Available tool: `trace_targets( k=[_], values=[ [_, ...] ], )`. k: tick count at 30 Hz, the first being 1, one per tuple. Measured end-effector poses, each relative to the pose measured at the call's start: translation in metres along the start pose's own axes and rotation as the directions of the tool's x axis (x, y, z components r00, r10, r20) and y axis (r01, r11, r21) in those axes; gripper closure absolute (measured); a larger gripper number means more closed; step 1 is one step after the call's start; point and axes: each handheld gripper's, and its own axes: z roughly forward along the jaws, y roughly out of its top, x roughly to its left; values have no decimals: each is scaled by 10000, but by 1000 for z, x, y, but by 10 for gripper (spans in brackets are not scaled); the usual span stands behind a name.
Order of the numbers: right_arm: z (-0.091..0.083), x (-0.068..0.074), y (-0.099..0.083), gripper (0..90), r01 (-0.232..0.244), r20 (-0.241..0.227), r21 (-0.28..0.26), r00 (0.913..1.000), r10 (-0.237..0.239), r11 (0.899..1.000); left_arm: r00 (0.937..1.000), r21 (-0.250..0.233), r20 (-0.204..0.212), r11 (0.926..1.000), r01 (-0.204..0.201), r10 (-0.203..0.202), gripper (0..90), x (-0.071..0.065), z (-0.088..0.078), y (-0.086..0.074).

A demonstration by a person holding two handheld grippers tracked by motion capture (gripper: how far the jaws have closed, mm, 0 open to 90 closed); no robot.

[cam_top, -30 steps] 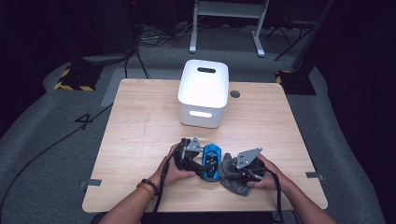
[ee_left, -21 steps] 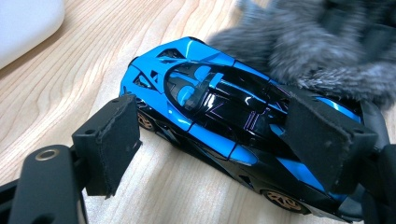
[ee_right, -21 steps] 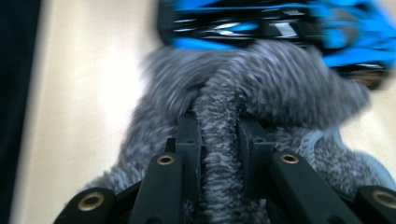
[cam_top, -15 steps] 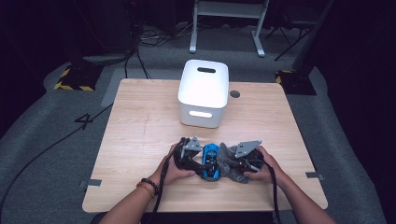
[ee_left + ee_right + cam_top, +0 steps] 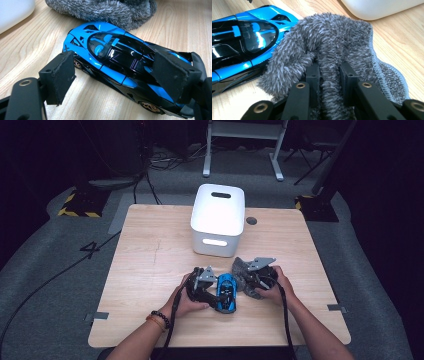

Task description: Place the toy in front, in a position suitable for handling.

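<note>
Wooden table [image 5: 150,260]: white bin [image 5: 218,220] is set at the far middle. Grey cloth [image 5: 332,47] is pinched by the right gripper [image 5: 329,75]. Blue toy car [image 5: 117,65], near edge, is clamped by the left gripper [image 5: 120,75].

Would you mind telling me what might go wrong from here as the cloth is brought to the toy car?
1. The left gripper straddles the toy car, but whether its pads press is unclear; a push from the cloth might roll the car away.
2. The right gripper pinches one fold, so loose cloth could snag the car.
3. The white bin stands close behind and could be bumped.
</note>
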Motion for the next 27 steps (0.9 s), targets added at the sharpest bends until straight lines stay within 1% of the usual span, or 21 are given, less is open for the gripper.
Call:
trace_targets(
  k=[2, 4, 5, 7, 8, 9, 11, 14, 15, 17, 18, 19, 21, 22, 24, 25, 26, 27],
  values=[
    [-1, 1, -1, 751, -1, -184, 26, 9998, 1, 10000, 10000, -47, -3, 10000, 2, -2, 191, 0, 0, 0],
    [-3, 3, -2, 753, 128, -763, -49, 9970, -131, 9999, 10000, -24, 39, 10000, -13, 13, 190, 1, 0, -1],
    [-4, 5, -4, 753, 280, -1042, -73, 9941, -286, 9996, 10000, -30, 33, 10000, -12, 12, 190, 1, 0, -1],
    [-9, 8, -7, 752, 503, -1584, -83, 9861, -510, 9987, 10000, -25, 26, 10000, -23, 24, 190, 1, 0, 0],
    [-11, 11, -8, 752, 612, -1783, -63, 9821, -614, 9981, 10000, -24, 18, 10000, -12, 12, 190, 1, 0, 0],
    [-14, 14, -9, 751, 707, -2042, -48, 9764, -702, 9975, 10000, -19, 2, 10000, -12, 12, 190, 0, 0, 0],
    [-19, 24, -12, 751, 1114, -2547, -101, 9607, -1103, 9937, 10000, -5, -34, 10000, 1, -1, 190, 0, 0, 0],
    [-27, 43, -14, 748, 1740, -2785, -73, 9454, -1692, 9847, 9999, -36, 51, 9999, 125, -125, 190, 1, 0, -1],
    [-30, 48, -14, 748, 1818, -2825, -60, 9430, -1761, 9833, 9999, -25, 92, 9999, 139, -139, 190, 1, 0, -1],
    [-35, 55, -17, 747, 2002, -3007, -134, 9336, -1949, 9797, 9999, -11, 107, 9999, 127, -127, 189, 1, 0, -1],
    [-37, 58, -19, 747, 2002, -3102, -165, 9304, -1953, 9796, 10000, 26, 81, 10000, 44, -44, 189, 1, 0, 0],
    [-38, 60, -20, 747, 2013, -3235, -223, 9253, -1976, 9793, 10000, 17, 63, 10000, 42, -42, 189, 0, 0, 0],
    [-42, 64, -23, 747, 2154, -3528, -304, 9114, -2121, 9761, 10000, 23, 62, 10000, 51, -51, 189, 0, 0, 0],
    [-44, 67, -24, 746, 2233, -3609, -315, 9064, -2194, 9742, 9999, 41, 72, 10000, 73, -73, 189, 0, 0, 0],
    [-46, 70, -27, 745, 2426, -3848, -436, 8911, -2404, 9691, 9998, 0, 95, 9999, 153, -153, 189, 1, 0, -1],
    [-47, 71, -28, 745, 2469, -3907, -441, 8875, -2442, 9680, 9998, 3, 81, 9999, 162, -162, 189, 1, 0, -1],
    [-47, 70, -28, 745, 2499, -3910, -454, 8865, -2475, 9672, 9999, 17, 54, 9999, 141, -141, 189, 0, 0, -1],
    [-47, 69, -28, 746, 2471, -3846, -433, 8901, -2444, 9680, 9999, 17, 46, 9999, 117, -117, 190, 0, -1, -1]
  ],
)
